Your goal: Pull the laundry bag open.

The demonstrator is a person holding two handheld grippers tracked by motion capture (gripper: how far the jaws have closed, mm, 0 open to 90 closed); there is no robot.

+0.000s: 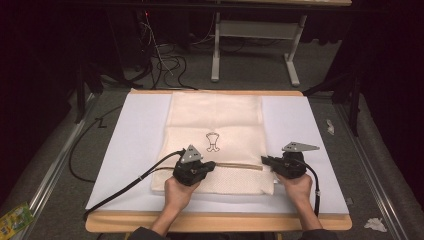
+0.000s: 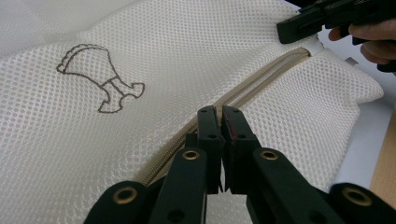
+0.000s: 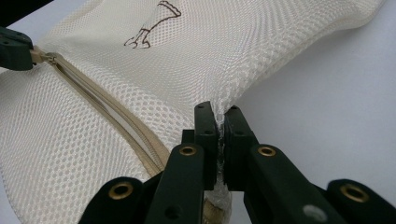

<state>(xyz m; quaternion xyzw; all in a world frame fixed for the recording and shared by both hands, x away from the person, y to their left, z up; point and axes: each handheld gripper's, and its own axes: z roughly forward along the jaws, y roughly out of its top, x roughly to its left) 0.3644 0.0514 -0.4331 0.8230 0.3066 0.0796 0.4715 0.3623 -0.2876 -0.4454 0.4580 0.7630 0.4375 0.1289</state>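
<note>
A cream mesh bag (image 1: 215, 115) with a brown stitched emblem (image 1: 213, 141) lies flat on a white board (image 1: 135, 145). A beige zipper (image 1: 237, 165) runs across its near part. My left gripper (image 1: 212, 164) sits at the zipper's left end, shut on the zipper pull (image 3: 41, 56); in the left gripper view the jaws (image 2: 219, 112) meet over the zipper line (image 2: 261, 79). My right gripper (image 1: 263, 160) is shut on the bag's right edge, and mesh (image 3: 219, 119) is pinched between its jaws. Between the two grippers the zipper (image 3: 116, 121) is slightly parted.
The board rests on a wooden table (image 1: 215, 222) whose front edge is near the person's forearms. A black cable (image 1: 125, 182) trails left from the left gripper. A white desk frame (image 1: 216, 45) and loose cables (image 1: 165, 60) stand beyond the table. Crumpled paper (image 1: 375, 224) lies at the right.
</note>
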